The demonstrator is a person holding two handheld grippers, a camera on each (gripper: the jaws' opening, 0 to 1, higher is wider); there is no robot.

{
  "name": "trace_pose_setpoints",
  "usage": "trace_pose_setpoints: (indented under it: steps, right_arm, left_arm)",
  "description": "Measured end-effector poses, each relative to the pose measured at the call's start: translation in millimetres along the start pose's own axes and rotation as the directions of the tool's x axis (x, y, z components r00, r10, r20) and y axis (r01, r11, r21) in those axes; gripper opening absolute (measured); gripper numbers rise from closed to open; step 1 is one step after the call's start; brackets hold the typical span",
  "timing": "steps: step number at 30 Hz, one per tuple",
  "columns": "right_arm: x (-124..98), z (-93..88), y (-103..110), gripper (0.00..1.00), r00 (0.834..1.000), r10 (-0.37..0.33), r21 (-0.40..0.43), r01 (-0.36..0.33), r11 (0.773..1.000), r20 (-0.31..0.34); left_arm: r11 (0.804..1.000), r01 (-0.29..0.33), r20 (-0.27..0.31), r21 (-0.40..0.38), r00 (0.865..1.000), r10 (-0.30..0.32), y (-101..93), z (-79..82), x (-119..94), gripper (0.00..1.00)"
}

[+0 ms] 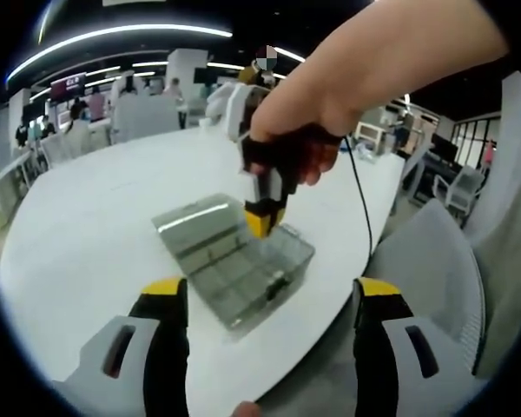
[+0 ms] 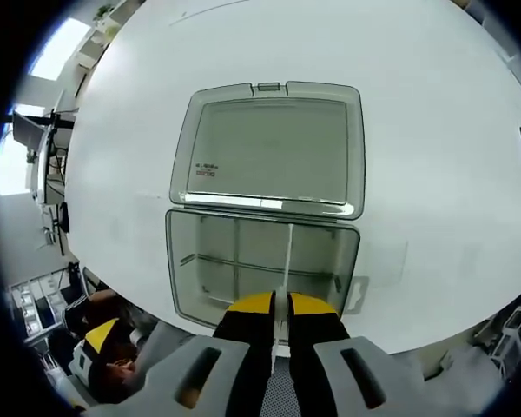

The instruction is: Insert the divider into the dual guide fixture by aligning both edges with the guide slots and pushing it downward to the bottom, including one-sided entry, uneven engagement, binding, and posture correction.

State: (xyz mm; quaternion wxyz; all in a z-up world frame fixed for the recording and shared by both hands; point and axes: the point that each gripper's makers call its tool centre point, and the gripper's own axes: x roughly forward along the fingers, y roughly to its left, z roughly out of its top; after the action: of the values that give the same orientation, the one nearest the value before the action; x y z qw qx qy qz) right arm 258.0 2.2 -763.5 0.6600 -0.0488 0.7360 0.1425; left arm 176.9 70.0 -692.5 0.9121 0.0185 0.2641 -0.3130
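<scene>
Looking mid-insertion to me: the right gripper (image 2: 280, 306) is clamped on the thin divider (image 2: 287, 261), which stands in the clear box (image 2: 184, 261) on the table (image 2: 434, 156). Left gripper (image 1: 271, 295) hangs back, jaws apart. Pushing it fully down remains.

A large round white tabletop (image 2: 434, 130) carries one clear plastic compartment box (image 2: 208, 261), lid flung open flat (image 2: 273, 148), sitting near its edge.
</scene>
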Motion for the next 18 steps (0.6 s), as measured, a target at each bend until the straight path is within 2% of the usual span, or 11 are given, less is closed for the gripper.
trace_pose_setpoints:
  steps: [18]
  right_arm:
    - [1.9, 1.9, -1.1, 0.00, 1.000, 0.001, -0.030, -0.001, 1.000, -0.002]
  left_arm:
    - [1.000, 0.000, -0.003, -0.002, 1.000, 0.000, -0.2, -0.2, 0.0, 0.75]
